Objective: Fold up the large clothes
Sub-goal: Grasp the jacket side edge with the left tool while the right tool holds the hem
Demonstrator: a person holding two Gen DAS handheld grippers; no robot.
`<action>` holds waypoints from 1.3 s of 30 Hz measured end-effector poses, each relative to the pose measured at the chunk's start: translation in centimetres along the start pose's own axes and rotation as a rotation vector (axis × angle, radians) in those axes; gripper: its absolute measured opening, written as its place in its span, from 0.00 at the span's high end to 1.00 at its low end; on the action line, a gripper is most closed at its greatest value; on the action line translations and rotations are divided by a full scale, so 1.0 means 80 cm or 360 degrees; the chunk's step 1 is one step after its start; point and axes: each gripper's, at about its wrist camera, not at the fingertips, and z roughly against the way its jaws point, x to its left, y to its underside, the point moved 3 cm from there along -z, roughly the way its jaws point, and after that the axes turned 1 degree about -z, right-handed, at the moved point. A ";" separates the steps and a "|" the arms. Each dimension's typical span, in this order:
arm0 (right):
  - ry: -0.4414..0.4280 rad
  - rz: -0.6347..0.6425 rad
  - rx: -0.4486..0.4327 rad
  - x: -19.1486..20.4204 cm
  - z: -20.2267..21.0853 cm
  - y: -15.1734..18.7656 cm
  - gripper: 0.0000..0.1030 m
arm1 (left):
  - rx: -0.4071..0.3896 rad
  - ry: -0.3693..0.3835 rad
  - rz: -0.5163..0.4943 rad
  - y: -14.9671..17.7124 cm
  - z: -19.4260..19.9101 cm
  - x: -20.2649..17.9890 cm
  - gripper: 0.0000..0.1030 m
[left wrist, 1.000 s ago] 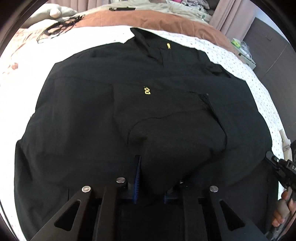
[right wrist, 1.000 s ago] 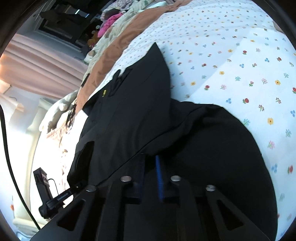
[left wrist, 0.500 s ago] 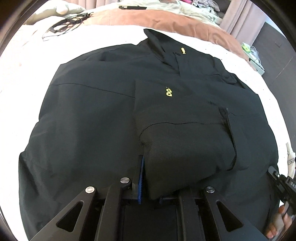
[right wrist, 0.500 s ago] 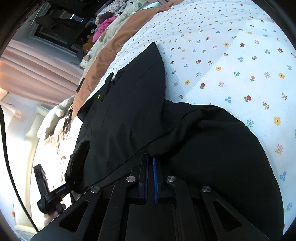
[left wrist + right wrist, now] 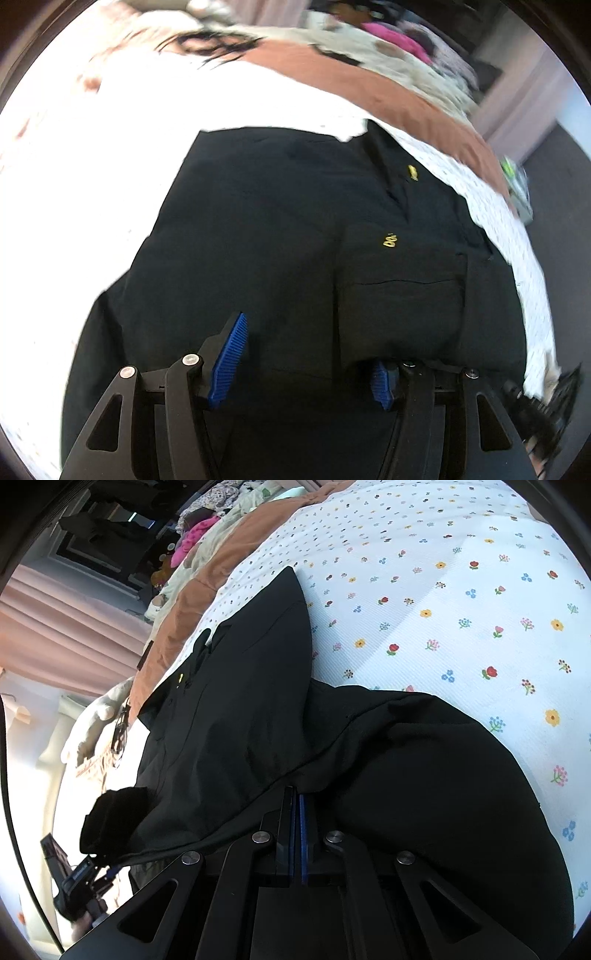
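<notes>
While the large black fabric jacket (image 5: 280, 236) lies spread on the white flower-print bedsheet (image 5: 461, 602), the left gripper (image 5: 306, 365) is opening, pads off the folded sleeve; the right gripper (image 5: 297, 808) pinches its hem.

the floral bedsheet (image 5: 461, 602) lay bare and open right of the black jacket (image 5: 240, 701). a brown blanket (image 5: 369, 92), heaped clothes (image 5: 399, 37) and a cable tangle (image 5: 214, 44) crowded the far side.

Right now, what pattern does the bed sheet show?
Small coloured flowers on white; the sheet shows clearest in the right wrist view.
</notes>
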 end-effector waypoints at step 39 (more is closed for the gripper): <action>0.0013 0.0071 0.0006 -0.002 0.097 0.039 0.73 | 0.0001 -0.0096 0.0103 0.001 0.005 0.096 0.84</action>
